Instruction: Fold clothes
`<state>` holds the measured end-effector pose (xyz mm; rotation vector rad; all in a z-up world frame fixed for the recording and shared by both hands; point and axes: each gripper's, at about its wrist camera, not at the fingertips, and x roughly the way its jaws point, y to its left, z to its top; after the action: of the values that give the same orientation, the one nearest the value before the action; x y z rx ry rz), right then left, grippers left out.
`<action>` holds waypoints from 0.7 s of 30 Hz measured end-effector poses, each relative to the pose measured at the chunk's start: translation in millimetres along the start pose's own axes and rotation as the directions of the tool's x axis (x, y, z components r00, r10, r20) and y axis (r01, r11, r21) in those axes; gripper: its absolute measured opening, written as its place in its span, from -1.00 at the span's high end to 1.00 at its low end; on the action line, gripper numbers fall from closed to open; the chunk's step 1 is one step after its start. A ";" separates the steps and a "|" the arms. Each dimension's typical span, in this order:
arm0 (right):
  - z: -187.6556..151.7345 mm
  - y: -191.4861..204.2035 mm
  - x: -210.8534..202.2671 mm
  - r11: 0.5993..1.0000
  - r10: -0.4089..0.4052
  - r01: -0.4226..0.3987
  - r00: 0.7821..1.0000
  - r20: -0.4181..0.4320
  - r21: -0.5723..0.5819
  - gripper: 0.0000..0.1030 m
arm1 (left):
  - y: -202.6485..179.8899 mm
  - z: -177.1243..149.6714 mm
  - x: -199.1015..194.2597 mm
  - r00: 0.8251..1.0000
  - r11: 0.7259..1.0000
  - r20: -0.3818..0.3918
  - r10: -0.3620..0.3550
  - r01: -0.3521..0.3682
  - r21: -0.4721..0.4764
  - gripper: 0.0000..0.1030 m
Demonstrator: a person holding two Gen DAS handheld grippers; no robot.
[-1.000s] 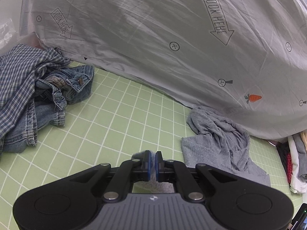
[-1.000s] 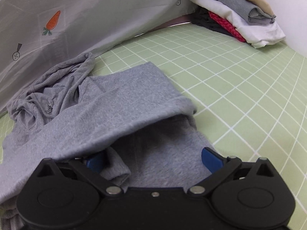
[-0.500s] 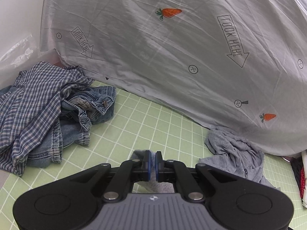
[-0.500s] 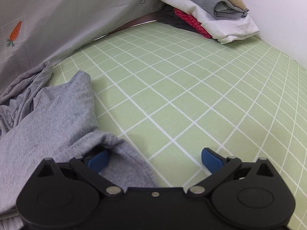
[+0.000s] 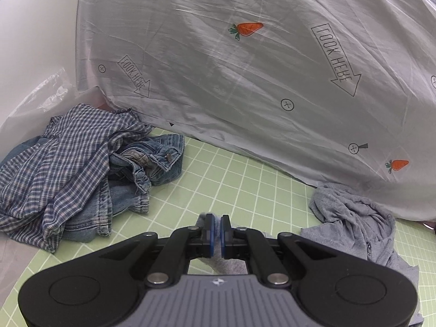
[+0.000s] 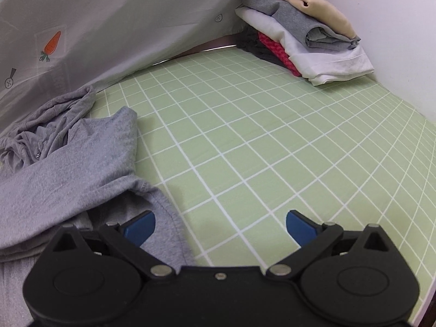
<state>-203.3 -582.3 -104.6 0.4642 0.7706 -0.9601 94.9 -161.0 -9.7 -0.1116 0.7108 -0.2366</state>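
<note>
Pinching grey hoodie fabric, left claw risks slippage from thin purchase; right claw gapes empty.

open green mat centre, grey hoodie left, folded stack far corner, sheet behind

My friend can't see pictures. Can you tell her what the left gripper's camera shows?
The left gripper is shut on a bit of the gray hoodie, which lies crumpled to the right on a green grid mat. To the left sits a pile of a blue checked shirt and jeans, with a gray carrot-print sheet behind.
</note>
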 end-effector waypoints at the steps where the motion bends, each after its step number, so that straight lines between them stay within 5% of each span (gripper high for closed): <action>1: 0.9 -3.7 -0.6 1.000 0.002 -0.002 1.000 0.001 0.006 -1.00 | -2.3 -1.7 -2.6 1.000 1.000 -0.001 -0.004 0.004 -0.010 0.91; 11: 6.7 -32.0 -2.4 0.997 0.040 -0.040 0.999 -0.006 0.073 -1.00 | -89.5 -15.1 -23.0 0.990 0.987 0.007 -0.142 0.141 0.071 0.91; 21: 31.3 -47.7 18.1 0.995 0.082 -0.082 0.997 0.011 0.054 -1.00 | -194.3 -50.0 -3.5 0.956 0.949 -0.113 -0.269 0.284 0.138 0.90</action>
<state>-226.4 -637.2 -99.0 0.5349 0.7139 -0.9076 25.1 -349.1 -9.9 -0.0538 0.7660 -0.5678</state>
